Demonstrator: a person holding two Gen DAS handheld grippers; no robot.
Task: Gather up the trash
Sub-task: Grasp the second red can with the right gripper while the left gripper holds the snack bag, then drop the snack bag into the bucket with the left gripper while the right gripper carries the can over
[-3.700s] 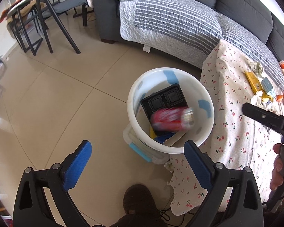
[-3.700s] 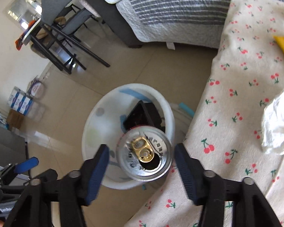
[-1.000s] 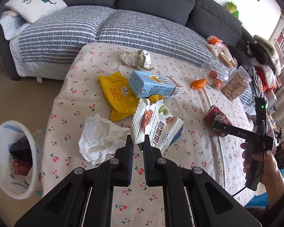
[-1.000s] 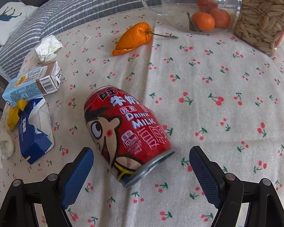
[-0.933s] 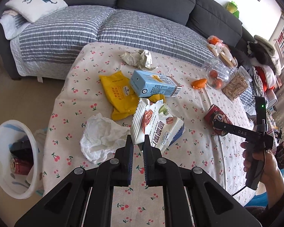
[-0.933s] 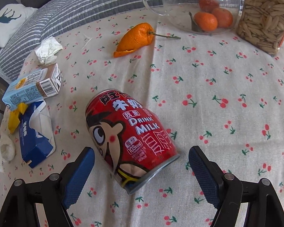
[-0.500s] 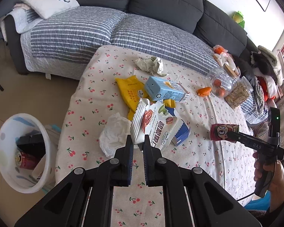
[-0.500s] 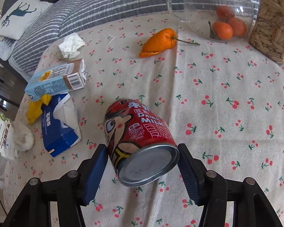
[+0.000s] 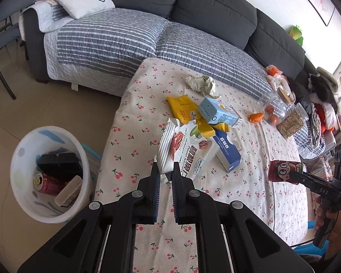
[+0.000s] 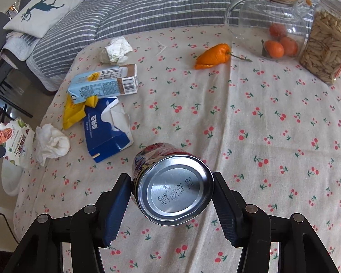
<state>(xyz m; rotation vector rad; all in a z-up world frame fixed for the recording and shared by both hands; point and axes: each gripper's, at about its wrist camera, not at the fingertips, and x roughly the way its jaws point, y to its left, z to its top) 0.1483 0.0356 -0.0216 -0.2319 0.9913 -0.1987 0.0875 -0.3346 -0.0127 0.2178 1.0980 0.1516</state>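
Note:
My left gripper (image 9: 165, 177) is shut on a white snack wrapper (image 9: 184, 152) and holds it above the table's left side; the wrapper also shows in the right wrist view (image 10: 13, 143). My right gripper (image 10: 171, 184) is shut on a red milk can (image 10: 172, 182), lifted off the cloth with its bottom toward the camera; the can also shows in the left wrist view (image 9: 284, 171). A white trash bucket (image 9: 20, 159) stands on the floor left of the table, holding a red can (image 9: 46, 183) and a black tray (image 9: 59, 161).
On the cherry-print tablecloth (image 10: 250, 113) lie a blue milk carton (image 10: 104, 83), a yellow bag (image 9: 181, 109), a blue tissue box (image 10: 104, 129), crumpled tissues (image 10: 51, 143), crumpled paper (image 10: 116, 50), orange peel (image 10: 213, 55), a glass jar (image 10: 266, 20) and a seed jar (image 10: 327, 43). A grey sofa (image 9: 147, 22) stands behind.
My right gripper closed on the red milk can and lifted it off the cloth. My left gripper, still holding the wrapper, has drawn back and up; the bucket shows more fully.

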